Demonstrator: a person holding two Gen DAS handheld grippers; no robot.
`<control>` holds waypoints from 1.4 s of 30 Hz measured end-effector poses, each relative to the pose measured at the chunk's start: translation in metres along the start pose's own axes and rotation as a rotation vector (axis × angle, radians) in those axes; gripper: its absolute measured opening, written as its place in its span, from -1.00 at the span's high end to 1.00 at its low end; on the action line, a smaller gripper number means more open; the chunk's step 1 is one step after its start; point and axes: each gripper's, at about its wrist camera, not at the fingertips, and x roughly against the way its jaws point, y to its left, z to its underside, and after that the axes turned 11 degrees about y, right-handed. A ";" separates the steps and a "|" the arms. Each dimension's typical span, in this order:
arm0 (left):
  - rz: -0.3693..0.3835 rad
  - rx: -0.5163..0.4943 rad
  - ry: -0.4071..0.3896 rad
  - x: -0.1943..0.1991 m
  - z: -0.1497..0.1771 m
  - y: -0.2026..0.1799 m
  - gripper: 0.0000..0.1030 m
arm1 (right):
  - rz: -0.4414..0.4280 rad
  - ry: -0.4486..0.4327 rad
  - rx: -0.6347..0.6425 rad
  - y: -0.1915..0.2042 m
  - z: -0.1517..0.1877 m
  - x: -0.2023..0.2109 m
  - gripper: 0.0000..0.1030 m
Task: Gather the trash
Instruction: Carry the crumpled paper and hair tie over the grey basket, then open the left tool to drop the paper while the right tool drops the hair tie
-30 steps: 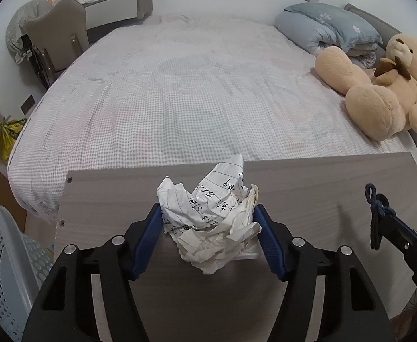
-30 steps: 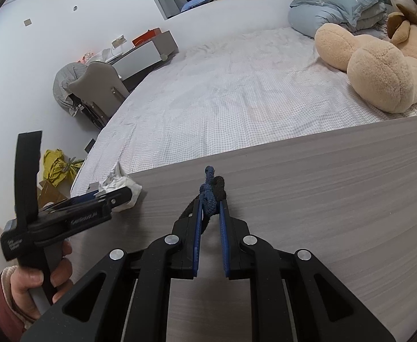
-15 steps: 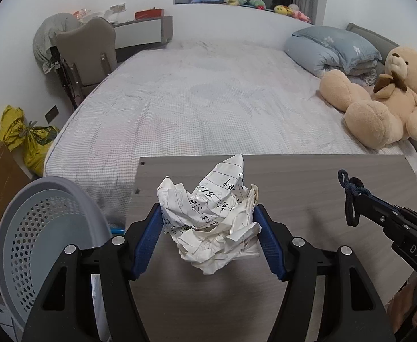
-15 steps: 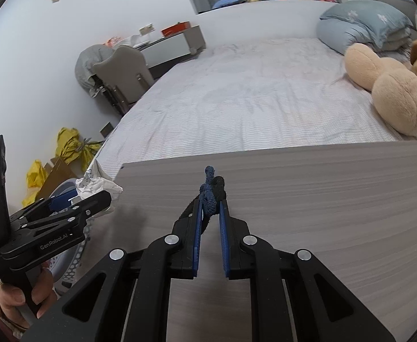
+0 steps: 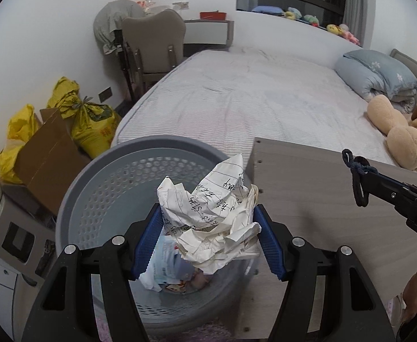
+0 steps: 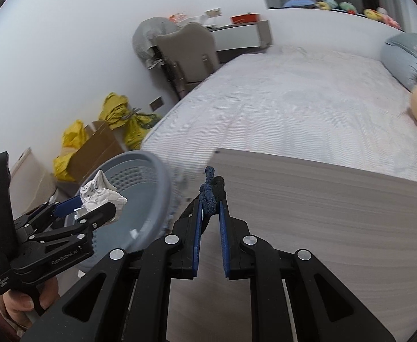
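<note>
Status at this frame: left gripper [image 5: 208, 238] was clamped on the crumpled lined paper [image 5: 211, 219], blue pads pressing both sides of the wad, and it hung over the open mouth of the grey perforated basket [image 5: 74, 199]. From the right wrist view the same wad [image 6: 101, 195] sat above the basket rim [image 6: 163, 188], inside its outline, so the carry looked about finished and only the release was left for that piece. Right gripper [image 6: 210, 199] was closed down tight on a small dark blue knotted cord or hair tie [image 6: 211, 192], which stuck out past the fingertips; it was above the wood-grain tabletop [image 6: 322, 213], beside the basket but not over it. Basket already held some trash: a light printed wrapper and other scraps at the bottom [image 5: 168, 268], so earlier collection was apparently done. Judged remaining: drop the paper, then bring the right gripper across to the basket and drop the cord. The visible part of the tabletop showed no other loose trash, but much of it was hidden behind the grippers, so whether more pickups were due could not be told. Yellow bags [image 5: 91, 125] and a cardboard box [image 5: 48, 154] stood on the floor past the basket; unclear if they counted as trash for this job.
</note>
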 end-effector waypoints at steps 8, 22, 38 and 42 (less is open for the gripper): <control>-0.072 0.093 0.024 -0.006 0.007 0.055 -0.23 | -0.092 0.049 0.133 0.072 -0.015 -0.038 0.76; -0.097 0.175 0.027 -0.014 0.010 0.095 -0.38 | -0.118 0.130 0.216 0.116 -0.030 -0.087 0.75; -0.129 0.202 0.042 -0.011 0.020 0.100 -0.64 | -0.094 0.125 0.205 0.114 -0.025 -0.090 0.08; -0.130 0.209 0.039 -0.008 0.023 0.100 -0.66 | -0.088 0.114 0.210 0.114 -0.022 -0.086 0.08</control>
